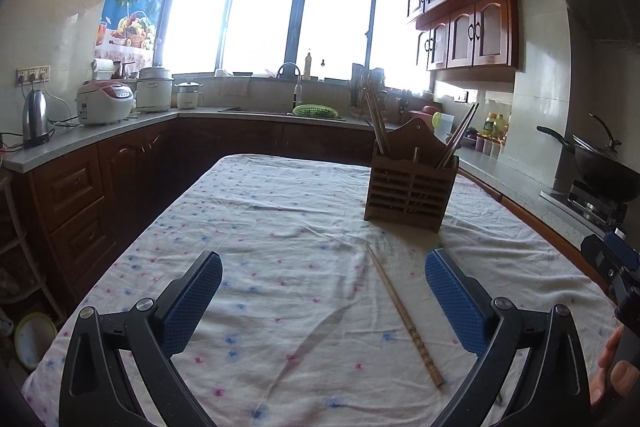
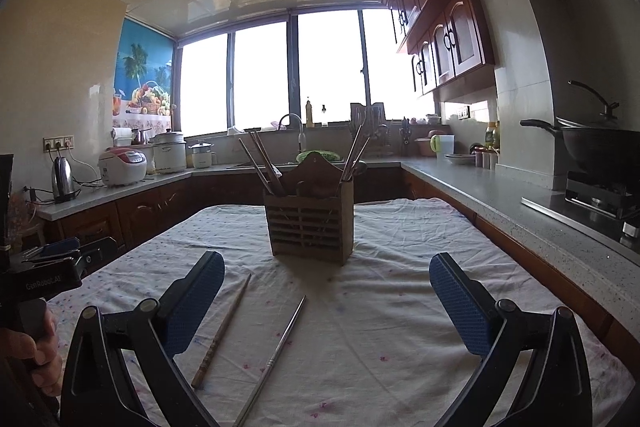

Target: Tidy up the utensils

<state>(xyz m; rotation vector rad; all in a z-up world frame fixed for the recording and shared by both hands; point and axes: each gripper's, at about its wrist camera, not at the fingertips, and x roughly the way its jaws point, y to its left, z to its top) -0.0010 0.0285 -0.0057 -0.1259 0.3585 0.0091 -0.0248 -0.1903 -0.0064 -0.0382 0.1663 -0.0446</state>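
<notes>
Both tongs spread wide w/ nothing between the pads: our left gripper [image 1: 323, 301] and our right gripper [image 2: 327, 305] each hover low over the tablecloth [image 1: 280, 227], blue pads apart, jaws not touching anything.

Left wrist view: one bamboo chopstick [image 1: 404, 315] lies on the cloth between the pads, nearer the right pad, running diagonally, thin tip toward the wooden holder [image 1: 410, 187]. Right wrist view shows the same stick [image 2: 222, 331] just beside the left pad, plus a metal chopstick [image 2: 276, 359] next to it; its near end is cut off by the frame edge. We can't find the metal one in the left view, only a faint streak on the cloth that may be a shadow.

Holder stands upright on the cloth, beyond the pads, well apart from both loose sticks. Chopsticks [image 2: 264, 167] lean out of its left compartment, more [image 2: 356, 155] out of the right; what's in the middle is too dark to tell, and exact count is unclear vs. the glare.

Outward: each view catches the other gripper only partly at its edge, w/ a bit of hand [image 2: 38, 355] around the grip. Windows [image 1: 280, 23] are blown out white. Wok [image 2: 600, 143] on the stove at right is cropped.
</notes>
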